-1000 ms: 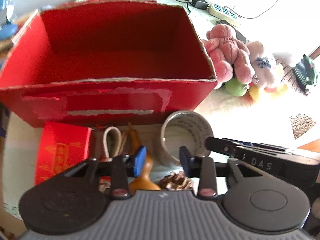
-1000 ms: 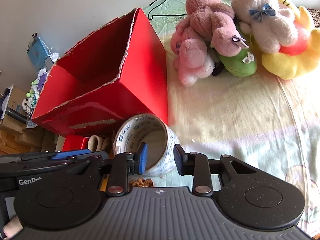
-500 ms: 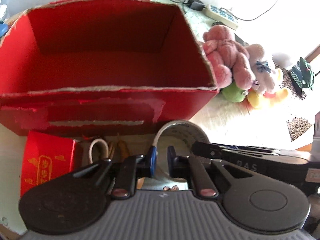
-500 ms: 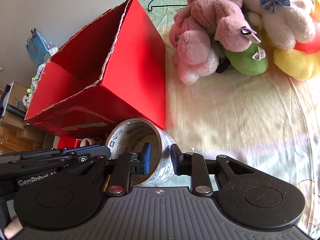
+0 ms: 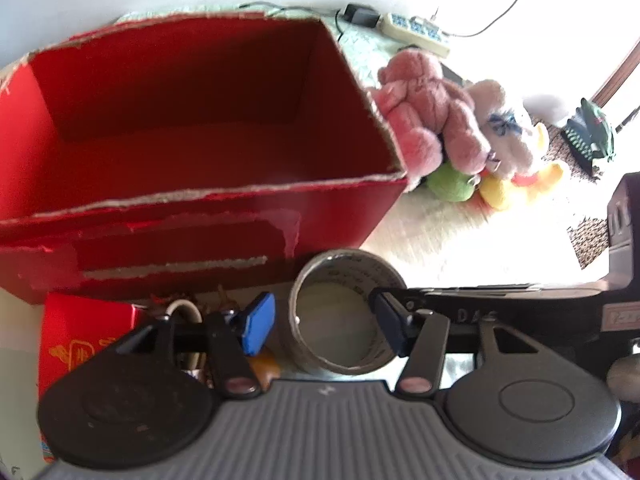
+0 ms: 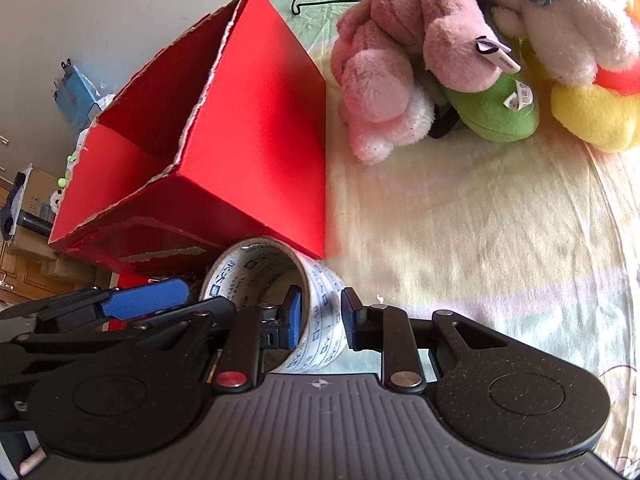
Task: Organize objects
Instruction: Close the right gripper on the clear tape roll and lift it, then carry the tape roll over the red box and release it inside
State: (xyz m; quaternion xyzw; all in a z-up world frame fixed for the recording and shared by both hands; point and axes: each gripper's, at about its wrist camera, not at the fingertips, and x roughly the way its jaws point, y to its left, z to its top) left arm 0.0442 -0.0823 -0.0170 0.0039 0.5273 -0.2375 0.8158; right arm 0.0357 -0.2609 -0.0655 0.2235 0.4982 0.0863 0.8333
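Two grippers meet at one roll of printed tape (image 6: 280, 300), which lies on the bed sheet (image 6: 480, 240) just in front of the red cardboard box's (image 5: 180, 120) near right corner. The right gripper (image 6: 320, 318) straddles the roll's wall, one finger inside the core and the other outside; the jaws stand close around that wall, though whether the pads actually press it I cannot tell. In the left wrist view the left gripper (image 5: 326, 326) stands wide open, its blue pad left of the roll and its dark pad at the roll's right rim. A small red packet (image 5: 80, 340) sits by the box's near left corner. Plush toys, pink (image 6: 400, 60), white (image 6: 560, 20), green (image 6: 496, 108) and yellow (image 6: 592, 116), lie heaped well beyond the roll, right of the box.
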